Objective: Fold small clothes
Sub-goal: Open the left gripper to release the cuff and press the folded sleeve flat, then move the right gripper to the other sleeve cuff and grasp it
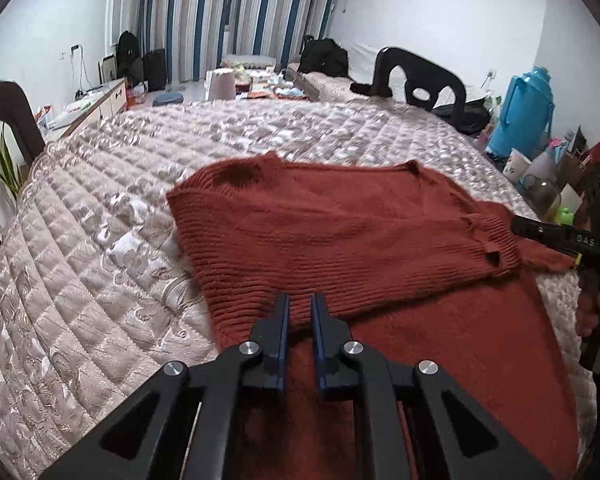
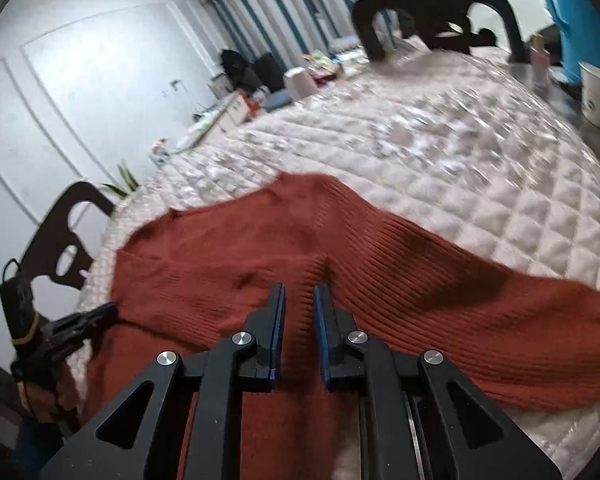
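A rust-red knitted sweater (image 1: 340, 236) lies on the quilted table cover, partly folded, its upper half laid over the lower part. It also shows in the right wrist view (image 2: 228, 268), blurred by motion. My left gripper (image 1: 301, 300) sits at the near edge of the folded layer, jaws a narrow gap apart with red knit between them. My right gripper (image 2: 299, 292) is at the sweater's right edge, jaws also narrowly apart over the ribbed fabric. The right gripper also shows in the left wrist view (image 1: 518, 226), touching the sweater's ribbed hem.
The quilted beige cover (image 1: 100, 240) spreads over the table. Dark chairs stand at the far side (image 1: 416, 80) and left (image 1: 4, 120). A blue thermos (image 1: 520, 116), paper cups (image 1: 516, 166) and a jar crowd the right edge. A white cup (image 2: 598, 96) stands at the far right.
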A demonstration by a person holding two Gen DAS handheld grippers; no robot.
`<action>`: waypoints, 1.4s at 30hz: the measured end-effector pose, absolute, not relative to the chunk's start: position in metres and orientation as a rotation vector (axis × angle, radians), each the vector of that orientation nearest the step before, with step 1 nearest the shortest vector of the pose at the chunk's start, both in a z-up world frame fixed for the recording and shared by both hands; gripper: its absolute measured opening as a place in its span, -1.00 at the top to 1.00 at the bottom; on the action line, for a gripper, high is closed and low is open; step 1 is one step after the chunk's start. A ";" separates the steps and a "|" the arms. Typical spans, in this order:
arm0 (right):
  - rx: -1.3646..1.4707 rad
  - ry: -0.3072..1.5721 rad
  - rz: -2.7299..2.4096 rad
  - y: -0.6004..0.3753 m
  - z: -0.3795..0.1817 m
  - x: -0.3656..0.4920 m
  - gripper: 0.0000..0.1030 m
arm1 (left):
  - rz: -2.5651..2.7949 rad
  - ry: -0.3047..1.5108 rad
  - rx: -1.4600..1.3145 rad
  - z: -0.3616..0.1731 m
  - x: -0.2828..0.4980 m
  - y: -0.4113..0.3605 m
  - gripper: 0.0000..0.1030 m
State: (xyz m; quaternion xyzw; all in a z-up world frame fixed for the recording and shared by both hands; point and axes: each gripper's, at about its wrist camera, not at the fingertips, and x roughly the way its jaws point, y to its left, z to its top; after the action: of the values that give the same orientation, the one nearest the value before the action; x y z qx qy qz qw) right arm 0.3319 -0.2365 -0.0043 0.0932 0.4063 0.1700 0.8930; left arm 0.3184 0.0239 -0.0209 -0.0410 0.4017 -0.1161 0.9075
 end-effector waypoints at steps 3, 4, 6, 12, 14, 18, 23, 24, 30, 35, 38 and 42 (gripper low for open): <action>0.166 0.849 0.346 -0.222 -0.005 0.343 0.69 | -0.230 0.821 -0.086 -0.015 0.323 0.021 0.71; 0.159 0.871 0.340 -0.221 -0.009 0.350 0.69 | -0.217 0.835 -0.076 -0.017 0.327 0.020 0.71; 0.151 0.923 0.304 -0.224 -0.024 0.362 0.72 | -0.205 0.900 -0.067 -0.027 0.337 0.020 0.71; 0.139 0.846 0.320 -0.227 0.001 0.323 0.69 | -0.294 0.842 -0.151 -0.009 0.308 0.026 0.47; 0.125 0.814 0.331 -0.229 0.008 0.301 0.62 | -0.326 0.810 -0.179 0.000 0.293 0.025 0.33; 0.163 0.792 0.309 -0.249 0.009 0.264 0.52 | -0.322 0.782 -0.183 0.011 0.268 0.023 0.18; 0.211 0.793 0.215 -0.287 0.003 0.233 0.23 | -0.345 0.791 -0.144 0.011 0.247 0.019 0.05; 0.222 0.793 0.197 -0.295 0.002 0.227 0.20 | -0.355 0.797 -0.137 0.009 0.243 0.017 0.03; 0.326 0.775 0.089 -0.343 -0.002 0.203 0.20 | -0.368 0.828 -0.129 0.002 0.226 0.015 0.02; 0.434 0.700 -0.032 -0.393 0.007 0.196 0.19 | -0.374 0.812 -0.129 0.010 0.220 0.010 -0.08; 0.496 0.659 -0.117 -0.424 0.012 0.199 0.17 | -0.373 0.809 -0.127 0.013 0.221 0.005 -0.10; 0.576 0.632 -0.192 -0.457 0.011 0.211 0.13 | -0.364 0.817 -0.126 0.011 0.225 -0.002 -0.15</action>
State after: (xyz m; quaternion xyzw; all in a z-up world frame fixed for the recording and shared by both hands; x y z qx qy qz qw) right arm 0.2108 -0.4567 0.0113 0.2791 0.3061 -0.0930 0.9054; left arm 0.2249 -0.0019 0.0105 -0.0610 0.3949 -0.1759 0.8996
